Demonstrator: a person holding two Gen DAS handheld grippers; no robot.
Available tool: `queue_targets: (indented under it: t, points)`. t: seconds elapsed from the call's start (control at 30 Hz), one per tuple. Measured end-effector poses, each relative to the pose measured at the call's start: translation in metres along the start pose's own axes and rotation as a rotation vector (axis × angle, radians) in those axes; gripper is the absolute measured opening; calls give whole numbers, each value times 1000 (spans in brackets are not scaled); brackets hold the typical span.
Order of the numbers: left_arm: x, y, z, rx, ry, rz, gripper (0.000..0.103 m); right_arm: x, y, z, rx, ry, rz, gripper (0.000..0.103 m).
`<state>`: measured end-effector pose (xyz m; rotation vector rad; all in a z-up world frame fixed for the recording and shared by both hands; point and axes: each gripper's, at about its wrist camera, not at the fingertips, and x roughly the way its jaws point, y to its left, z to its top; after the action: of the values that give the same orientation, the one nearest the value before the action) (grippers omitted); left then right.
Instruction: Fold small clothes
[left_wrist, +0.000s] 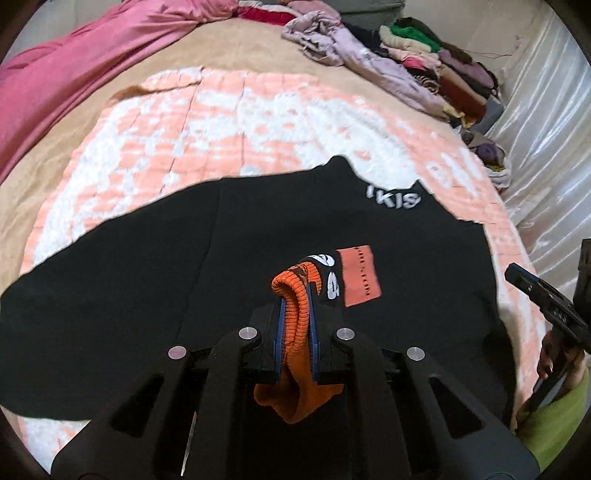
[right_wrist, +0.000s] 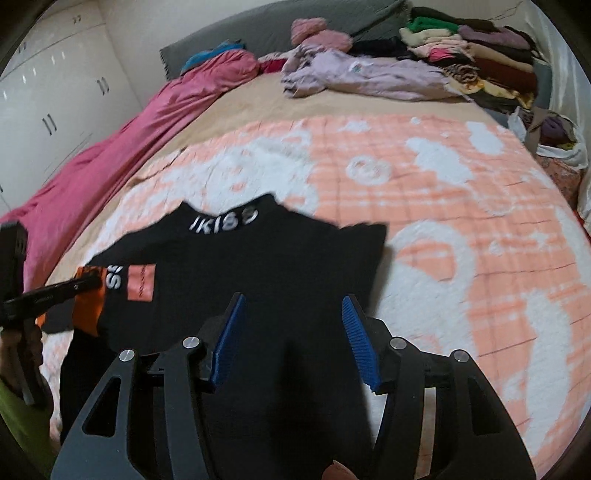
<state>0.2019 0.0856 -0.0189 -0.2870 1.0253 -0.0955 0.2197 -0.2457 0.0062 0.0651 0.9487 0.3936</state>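
Note:
A black top (left_wrist: 147, 288) with white lettering at its collar lies spread on the orange-and-white quilt (left_wrist: 258, 122). One sleeve ends in an orange ribbed cuff (left_wrist: 295, 314), next to an orange patch (left_wrist: 360, 277). My left gripper (left_wrist: 293, 291) is shut on that cuff, and the sleeve is folded in over the body. In the right wrist view the left gripper (right_wrist: 88, 282) holds the orange cuff (right_wrist: 86, 317) at the left. My right gripper (right_wrist: 293, 306) hovers open above the black top (right_wrist: 258, 266), its blue pads (right_wrist: 231, 332) apart and pressing on nothing.
A pink blanket (right_wrist: 110, 155) runs along the bed's left side. A crumpled lilac garment (right_wrist: 369, 77) and a stack of folded clothes (right_wrist: 480, 55) sit at the far end. White wardrobe doors (right_wrist: 55, 92) stand at the left, and a person's green sleeve (left_wrist: 554, 417) shows at the right.

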Motion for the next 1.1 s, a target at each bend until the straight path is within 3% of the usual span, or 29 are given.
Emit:
queue_targets:
  t: [0.33,0.63,0.83,1.1]
  points:
    - [11,21,-5,-14,15,34,15,38,-4,-14,26,79,-48,51]
    - [-4,26,-10,-7,-3,55,17,21,-7,-18,60,38,-6,52]
    - [-35,7,-17,30,-88,45,20,-7,-4,-21,67,-16,22,53]
    - [-23,-30,-38,132,-43,28,21,-8,22,-34,14,-4,44,54]
